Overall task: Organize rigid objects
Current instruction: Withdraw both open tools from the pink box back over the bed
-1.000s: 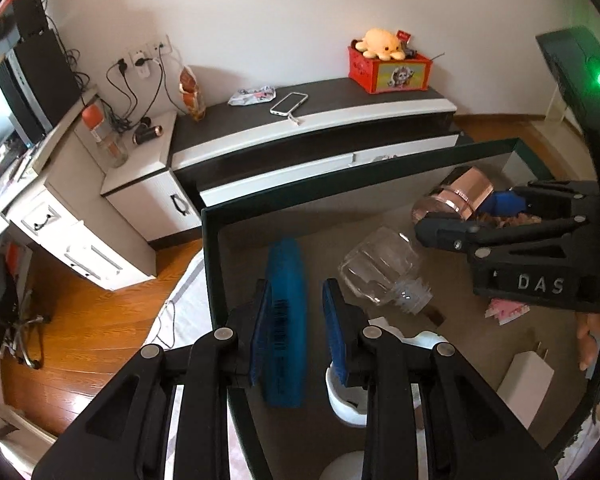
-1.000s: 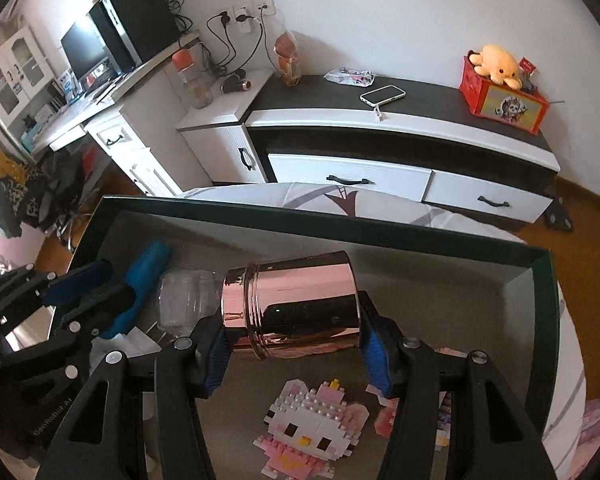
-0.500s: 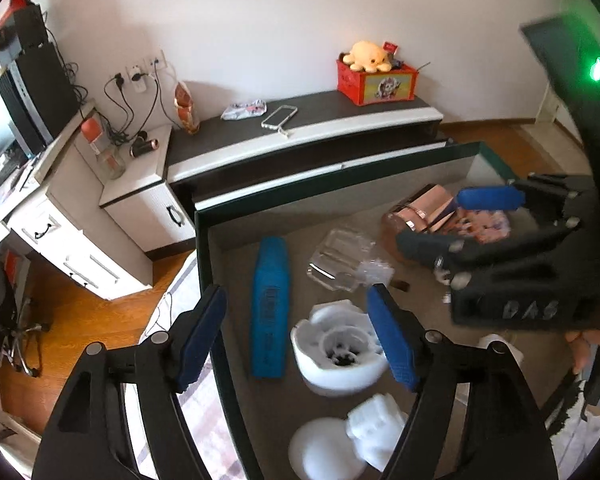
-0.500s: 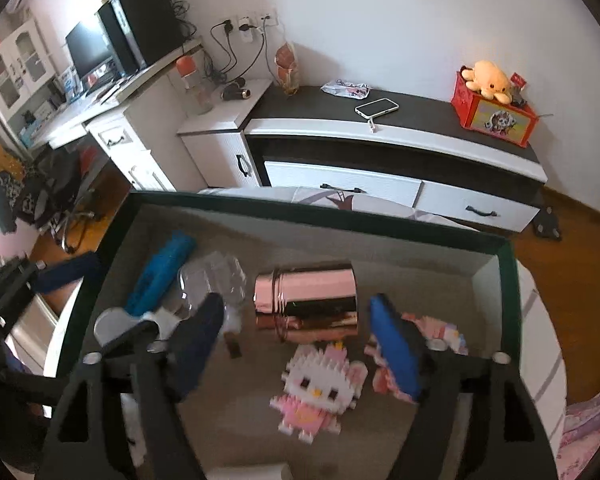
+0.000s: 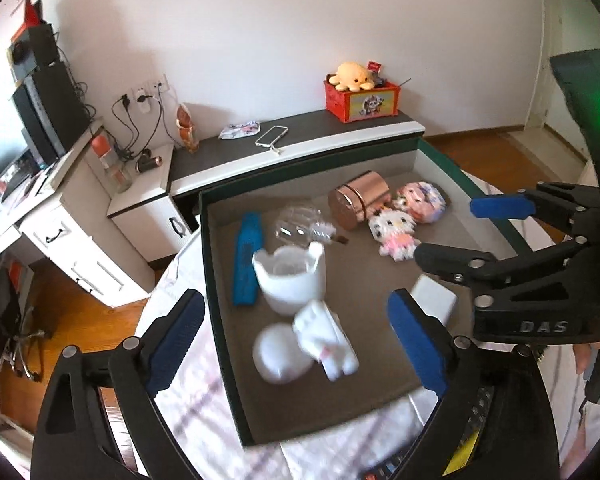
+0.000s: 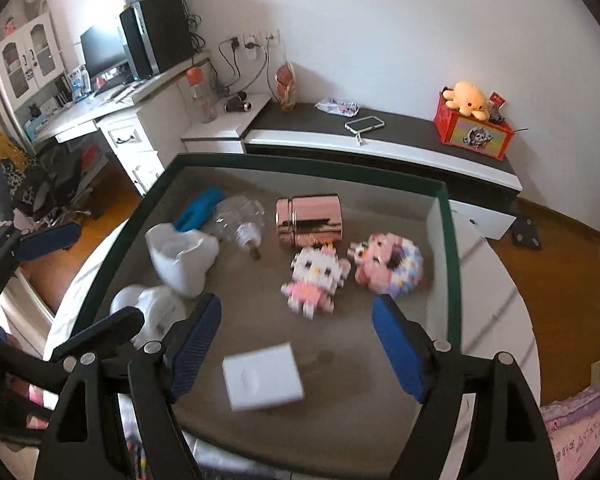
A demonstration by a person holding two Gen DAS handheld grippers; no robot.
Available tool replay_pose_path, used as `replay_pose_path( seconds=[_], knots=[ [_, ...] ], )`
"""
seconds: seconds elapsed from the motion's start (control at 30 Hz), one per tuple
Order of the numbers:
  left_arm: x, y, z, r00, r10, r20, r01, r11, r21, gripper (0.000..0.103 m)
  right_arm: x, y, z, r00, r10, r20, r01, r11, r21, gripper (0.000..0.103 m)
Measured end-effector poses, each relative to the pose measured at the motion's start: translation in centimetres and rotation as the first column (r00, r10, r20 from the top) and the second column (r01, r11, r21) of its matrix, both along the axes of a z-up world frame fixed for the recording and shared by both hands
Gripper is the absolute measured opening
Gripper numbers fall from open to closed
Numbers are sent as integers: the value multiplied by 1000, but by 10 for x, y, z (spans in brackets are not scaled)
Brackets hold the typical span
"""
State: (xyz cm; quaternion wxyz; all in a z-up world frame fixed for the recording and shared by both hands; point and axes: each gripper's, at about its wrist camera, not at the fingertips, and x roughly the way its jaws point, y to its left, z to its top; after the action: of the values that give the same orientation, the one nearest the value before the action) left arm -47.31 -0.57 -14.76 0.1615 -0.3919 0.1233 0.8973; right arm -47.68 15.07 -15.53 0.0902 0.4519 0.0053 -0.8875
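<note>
Left tool (image 5: 296, 334): fingers spread wide, nothing between them; held above the near-left corner of the tray (image 5: 440, 158), tilted down toward its floor.

Right tool (image 6: 296, 342): fingers likewise spread wide and empty; poised above the near edge of the tray (image 6: 300, 166), angled down. In the left view it (image 5: 460, 232) enters from the right, over the tray's right side, with part of a hand (image 5: 588, 352) visible behind it.

Tray: dark green rim, grey-brown floor, resting on a pale patterned cloth.

Contents, placed from the right tool:
- White flat box (image 6: 262, 378): directly below, between the fingers, blurred.
- Cat figure of pink and white bricks (image 6: 314, 276): just ahead, lying face up.
- Pink round brick figure (image 6: 390, 264): ahead and right, just beside the cat.
- Rose-gold canister (image 6: 310, 220): ahead, on its side, touching the cat's head.
- Clear plastic bottle (image 6: 240, 216): ahead and left, on its side.
- Blue flat case (image 6: 200, 206): far left, beyond the bottle.
- White cup with ears (image 6: 182, 256): left, upright.
- White round piece (image 6: 148, 304): near left, partly hidden behind the finger.

Placed from the left tool: white cup (image 5: 290, 276) straight ahead; blue case (image 5: 247, 258) ahead, left of the cup; white round piece (image 5: 280, 354) with a small white figure (image 5: 326, 340) between the fingers, blurred.
</note>
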Motion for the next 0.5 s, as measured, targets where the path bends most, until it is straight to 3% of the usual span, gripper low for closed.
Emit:
replay_pose_path(
  seconds=[0.3, 0.5],
  knots=[
    [76, -13, 7, 998, 21, -57, -19, 999, 33, 101, 79, -4, 19, 996, 38, -78, -39, 999, -8, 81],
    [130, -17, 11, 994, 48, -95, -39, 995, 94, 101, 136, -6, 26, 988, 66, -139, -77, 994, -80, 85]
  ],
)
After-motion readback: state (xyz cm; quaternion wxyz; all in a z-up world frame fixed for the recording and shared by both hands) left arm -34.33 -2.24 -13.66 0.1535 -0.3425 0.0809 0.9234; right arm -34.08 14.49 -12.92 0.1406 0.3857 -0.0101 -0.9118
